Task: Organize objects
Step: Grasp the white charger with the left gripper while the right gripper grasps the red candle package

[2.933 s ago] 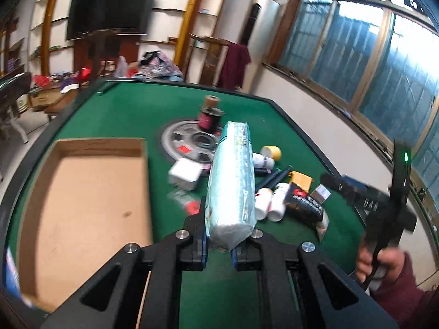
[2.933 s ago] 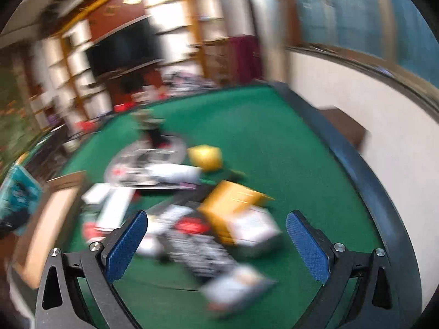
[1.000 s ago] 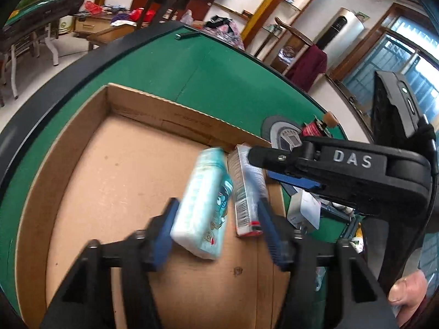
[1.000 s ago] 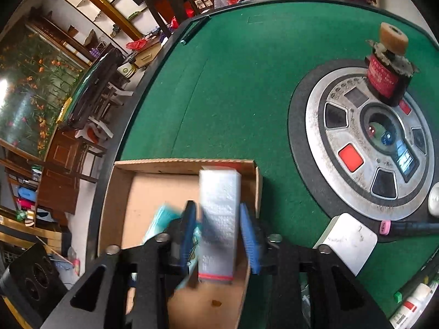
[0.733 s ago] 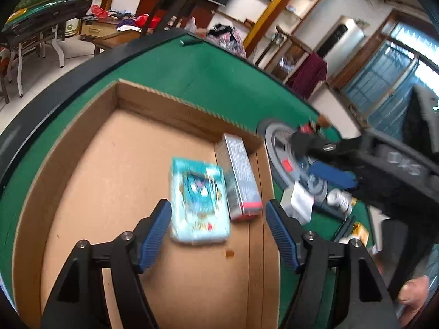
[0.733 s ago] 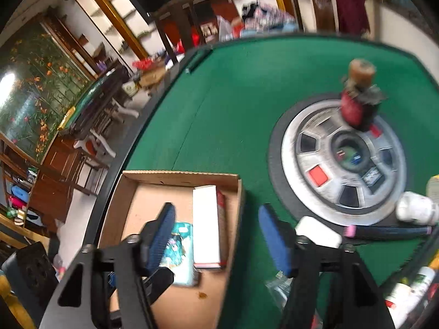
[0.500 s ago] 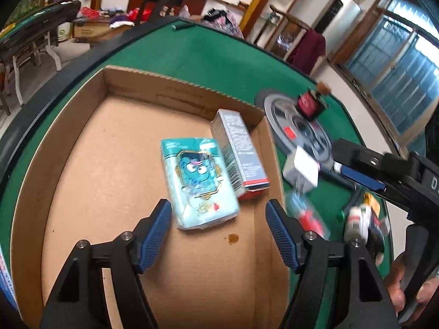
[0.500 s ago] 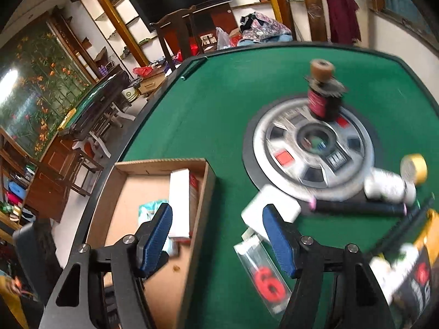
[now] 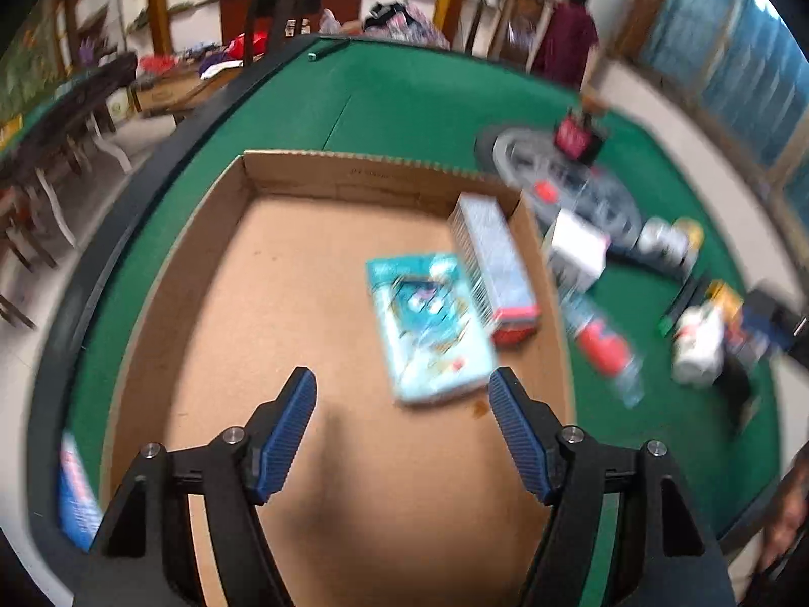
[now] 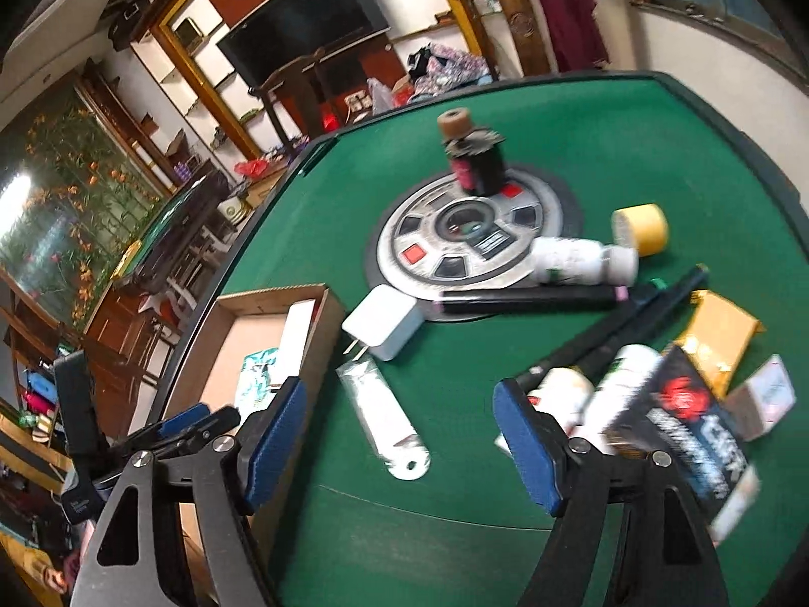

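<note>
My left gripper (image 9: 402,394) spread wide and empty above the cardboard box (image 9: 283,177), tissue pack (image 9: 430,323) and carton (image 9: 493,265) mid-frame inside, my right gripper (image 10: 399,407) likewise released over the green table (image 10: 607,116).

Left gripper (image 9: 402,397): black angular frame with triangular cut-outs, silver round screws at the joints, two fingers (image 9: 290,422) faced with ribbed blue pads (grooves run crosswise).

Right gripper (image 10: 399,417): same build, black frame, silver screws, blue ribbed pads.

Seen from the right wrist view, the left unit carries a tall black block.
</note>
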